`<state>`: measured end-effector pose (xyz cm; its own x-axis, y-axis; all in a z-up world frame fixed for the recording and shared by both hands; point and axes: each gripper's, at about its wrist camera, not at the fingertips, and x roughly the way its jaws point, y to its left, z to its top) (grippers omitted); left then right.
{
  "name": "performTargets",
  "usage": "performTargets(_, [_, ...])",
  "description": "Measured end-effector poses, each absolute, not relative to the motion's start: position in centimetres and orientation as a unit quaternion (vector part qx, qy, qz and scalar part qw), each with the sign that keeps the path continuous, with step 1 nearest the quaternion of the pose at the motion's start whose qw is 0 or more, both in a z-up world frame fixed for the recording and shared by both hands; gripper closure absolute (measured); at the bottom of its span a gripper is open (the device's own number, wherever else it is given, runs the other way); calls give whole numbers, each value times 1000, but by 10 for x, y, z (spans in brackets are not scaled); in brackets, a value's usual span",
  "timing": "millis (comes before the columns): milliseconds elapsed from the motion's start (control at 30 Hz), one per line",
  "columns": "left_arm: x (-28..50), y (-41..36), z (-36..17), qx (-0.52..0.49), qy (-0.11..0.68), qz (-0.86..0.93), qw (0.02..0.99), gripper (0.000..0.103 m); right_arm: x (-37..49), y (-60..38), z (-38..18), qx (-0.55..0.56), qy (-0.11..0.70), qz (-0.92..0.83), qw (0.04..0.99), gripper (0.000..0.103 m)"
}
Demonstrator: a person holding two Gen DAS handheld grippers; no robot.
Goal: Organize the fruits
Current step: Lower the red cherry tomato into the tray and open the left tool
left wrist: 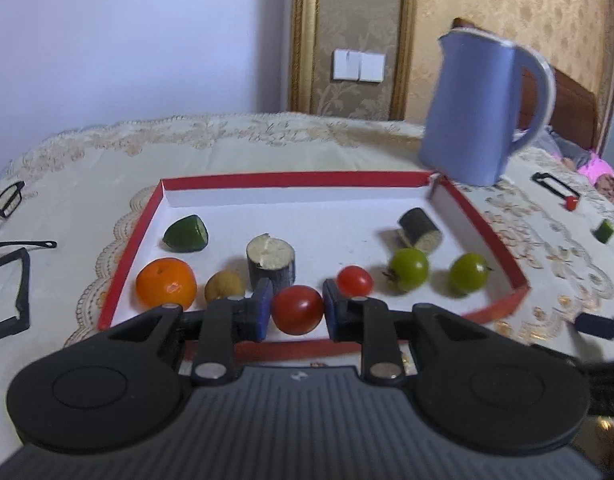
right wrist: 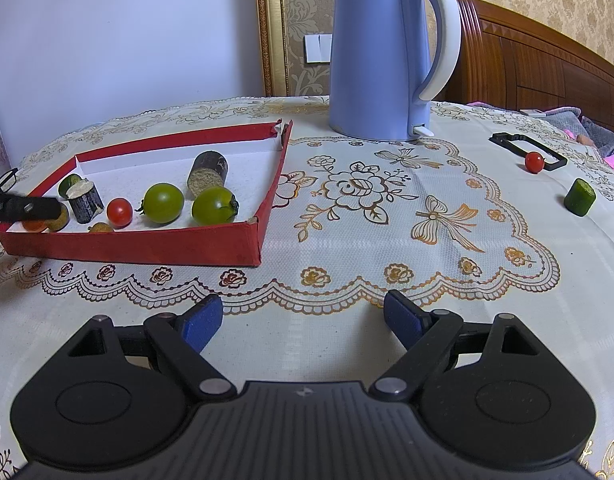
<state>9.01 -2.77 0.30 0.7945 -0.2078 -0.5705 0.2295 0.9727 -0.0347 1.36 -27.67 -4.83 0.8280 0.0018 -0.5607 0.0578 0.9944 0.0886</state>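
My left gripper point(left wrist: 297, 310) is shut on a red tomato point(left wrist: 297, 309) and holds it over the near edge of the red tray point(left wrist: 291, 179). The tray holds an orange point(left wrist: 166, 282), a lime piece point(left wrist: 185, 233), a small red tomato point(left wrist: 354, 280), two green tomatoes point(left wrist: 409, 269) point(left wrist: 468, 273), two dark cut cylinders point(left wrist: 271, 264) and a small brown fruit point(left wrist: 223, 285). My right gripper point(right wrist: 303, 322) is open and empty above the tablecloth, to the right of the tray point(right wrist: 139, 244). A red tomato point(right wrist: 534, 161) and a green piece point(right wrist: 579, 197) lie on the cloth far right.
A blue kettle point(right wrist: 381, 52) stands behind the tray's right corner. Glasses point(left wrist: 5, 206) and a black frame point(left wrist: 15, 292) lie left of the tray. Another black frame point(right wrist: 527, 148) lies at the far right near the loose tomato. A bed is beyond the table's right edge.
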Motion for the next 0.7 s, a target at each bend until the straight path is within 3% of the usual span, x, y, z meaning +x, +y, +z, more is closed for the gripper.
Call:
performTargets(233, [118,-29,-20,11,337,-96,937,79,14,-277,-48,51,293,-15,955,15])
performTargets(700, [112,-36,-24,36,320,-77,944,74,14,-277,-48,51,293,-14,955,15])
